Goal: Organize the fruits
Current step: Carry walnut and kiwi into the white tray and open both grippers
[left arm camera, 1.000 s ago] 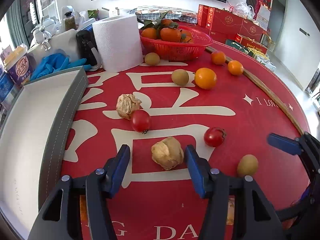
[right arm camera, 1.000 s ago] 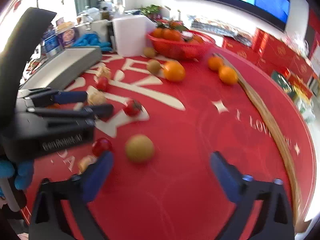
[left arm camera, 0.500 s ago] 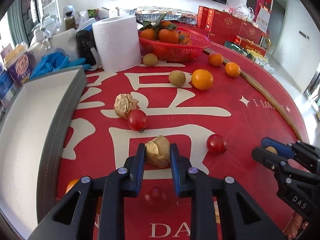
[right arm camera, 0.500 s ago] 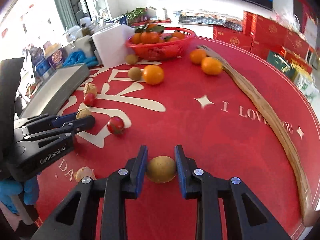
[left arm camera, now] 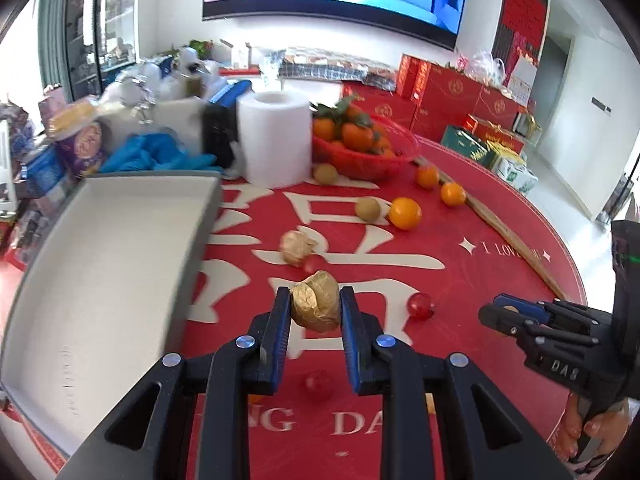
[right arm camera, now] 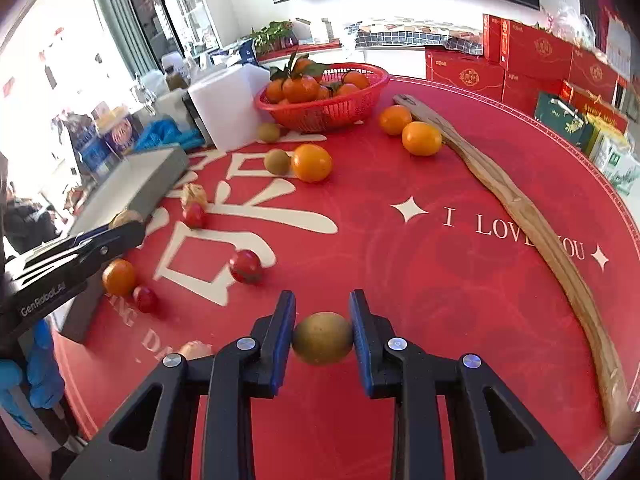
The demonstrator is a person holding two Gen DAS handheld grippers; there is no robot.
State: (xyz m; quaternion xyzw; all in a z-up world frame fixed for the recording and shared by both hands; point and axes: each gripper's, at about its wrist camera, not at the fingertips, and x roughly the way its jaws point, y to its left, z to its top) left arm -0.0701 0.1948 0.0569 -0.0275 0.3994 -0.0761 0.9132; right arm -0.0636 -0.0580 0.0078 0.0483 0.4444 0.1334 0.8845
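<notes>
My left gripper is shut on a gold-wrapped fruit and holds it above the red tablecloth, next to the grey tray. My right gripper is shut on a brown-green kiwi, lifted off the cloth. The left gripper also shows in the right wrist view. On the cloth lie another gold-wrapped fruit, cherry tomatoes, kiwis and oranges.
A red basket of tangerines stands at the back beside a paper roll. A long wooden stick lies along the right of the table. Blue gloves and boxes crowd the back left.
Both grippers closed on their fruits and have lifted them. The left gripper has carried the gold-wrapped fruit up and toward the tray.
</notes>
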